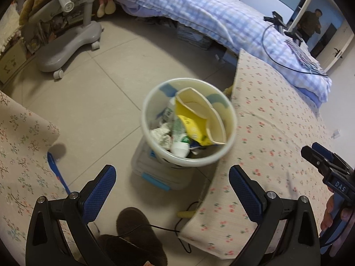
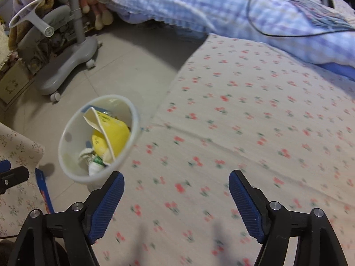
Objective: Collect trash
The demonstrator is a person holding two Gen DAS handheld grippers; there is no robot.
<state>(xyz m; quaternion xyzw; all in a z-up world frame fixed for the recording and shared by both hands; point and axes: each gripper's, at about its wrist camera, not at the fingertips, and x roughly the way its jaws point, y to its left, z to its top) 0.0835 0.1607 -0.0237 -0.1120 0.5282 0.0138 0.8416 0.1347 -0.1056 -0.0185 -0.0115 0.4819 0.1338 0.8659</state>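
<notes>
looking down from the left wrist view, we've got a flowery cloth (image 1: 20,137) on the far left, a blue strip (image 1: 56,173) lying on the grey floor tiles just beside it, and a dark fuzzy slipper (image 1: 133,221) at the bottom edge. our left gripper (image 1: 172,190) is released, jaws spread wide with nothing between them. straight ahead of it sits the translucent trash bin (image 1: 188,122), perched on a small clear box with a blue latch (image 1: 155,181). inside the bin we can see a crushed yellow paper cup (image 1: 195,119), crumpled tissue (image 1: 160,134) and a white-capped bottle (image 1: 179,147). right of the bin is the bed with the cherry-print sheet (image 1: 277,133), its edge just beside the bin. over there our right gripper (image 2: 176,196) hangs above that sheet, also let go, jaws apart and empty, bin off to its left. further back, a grey rolling chair (image 1: 66,33) and a blue checked quilt (image 1: 199,8).
</notes>
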